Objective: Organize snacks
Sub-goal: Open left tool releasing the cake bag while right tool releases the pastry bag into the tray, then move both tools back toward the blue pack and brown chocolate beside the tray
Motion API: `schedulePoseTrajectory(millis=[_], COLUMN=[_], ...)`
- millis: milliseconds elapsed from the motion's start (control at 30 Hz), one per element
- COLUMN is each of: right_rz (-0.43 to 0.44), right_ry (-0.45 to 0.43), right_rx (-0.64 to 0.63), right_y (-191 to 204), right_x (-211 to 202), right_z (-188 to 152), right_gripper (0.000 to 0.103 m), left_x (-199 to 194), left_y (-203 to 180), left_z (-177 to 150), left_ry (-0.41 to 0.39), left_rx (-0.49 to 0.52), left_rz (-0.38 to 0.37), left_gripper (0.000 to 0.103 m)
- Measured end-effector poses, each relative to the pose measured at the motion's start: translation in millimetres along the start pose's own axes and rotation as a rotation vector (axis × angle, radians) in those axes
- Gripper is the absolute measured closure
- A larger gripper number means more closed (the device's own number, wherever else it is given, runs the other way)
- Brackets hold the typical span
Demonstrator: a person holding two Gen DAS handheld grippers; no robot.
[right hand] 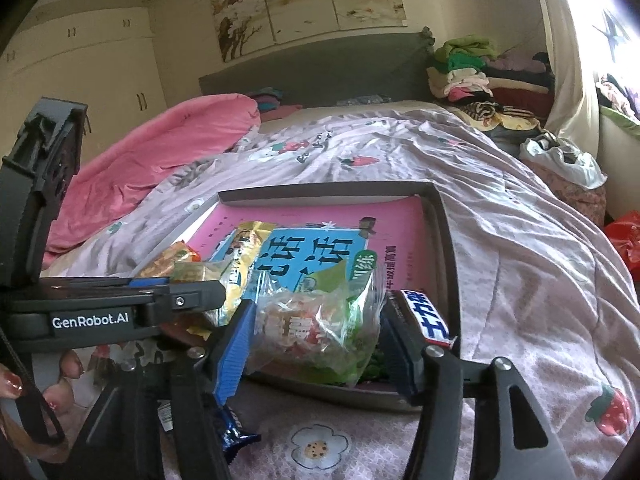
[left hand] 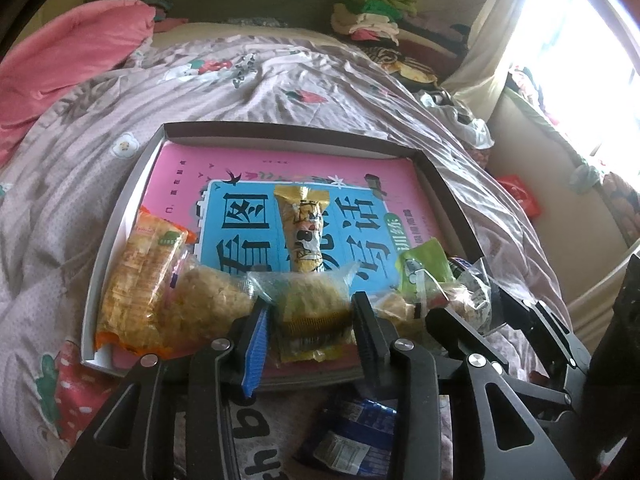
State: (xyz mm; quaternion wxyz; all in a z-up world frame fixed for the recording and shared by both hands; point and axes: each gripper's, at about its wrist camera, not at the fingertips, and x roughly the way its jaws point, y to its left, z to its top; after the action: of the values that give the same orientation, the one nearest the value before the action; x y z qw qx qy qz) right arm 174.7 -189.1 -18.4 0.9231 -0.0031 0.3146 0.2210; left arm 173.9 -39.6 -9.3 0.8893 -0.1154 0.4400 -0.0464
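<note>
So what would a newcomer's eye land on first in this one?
Probably the pink book with its blue panel, lying in a shallow box on the bed, with snack packets strewn along its near edge. Next, the two grippers in the foreground: the left gripper pinches a yellow packet, and the right gripper straddles a clear bag of sweets. A pink duvet is heaped behind, left.

**Snack bag between the right gripper's fingers over a tray on a bed**

The right gripper [right hand: 316, 344] straddles a clear snack bag [right hand: 316, 332] with its fingers [right hand: 234, 356] spread, at the near edge of a shallow tray [right hand: 440, 216] holding a pink book [right hand: 320, 220]. A blue-labelled bar [right hand: 430, 316] lies against the right-hand finger. A wrinkled quilt [right hand: 520, 280] covers the bed.
</note>
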Motion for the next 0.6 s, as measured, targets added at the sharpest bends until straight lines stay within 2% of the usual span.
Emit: schedulePoseTrajectory(millis=[100, 233, 367, 600], right_rz=[-0.009, -0.012, -0.019, -0.039], right_ry=[-0.002, -0.002, -0.016, -0.043], right_rx=[0.003, -0.002, -0.010, 0.018], right_y=[-2, -3, -3, -10], right_x=[-1, -3, -8, -16], right_z=[0, 0, 1, 4], right_gripper=[0.038, 0.037, 0.032, 0.029], left_x=[-1, -5, -11, -26], left_y=[-2, -6, -8, -8], left_z=[0, 1, 3, 9], left_ry=[-0.003, -0.010, -0.021, -0.049], left_rx=[0.007, 0.015, 0.019, 0.011], left_rz=[0.001, -0.005, -0.010, -0.025], left_gripper=[0.055, 0.052, 0.047, 0.044])
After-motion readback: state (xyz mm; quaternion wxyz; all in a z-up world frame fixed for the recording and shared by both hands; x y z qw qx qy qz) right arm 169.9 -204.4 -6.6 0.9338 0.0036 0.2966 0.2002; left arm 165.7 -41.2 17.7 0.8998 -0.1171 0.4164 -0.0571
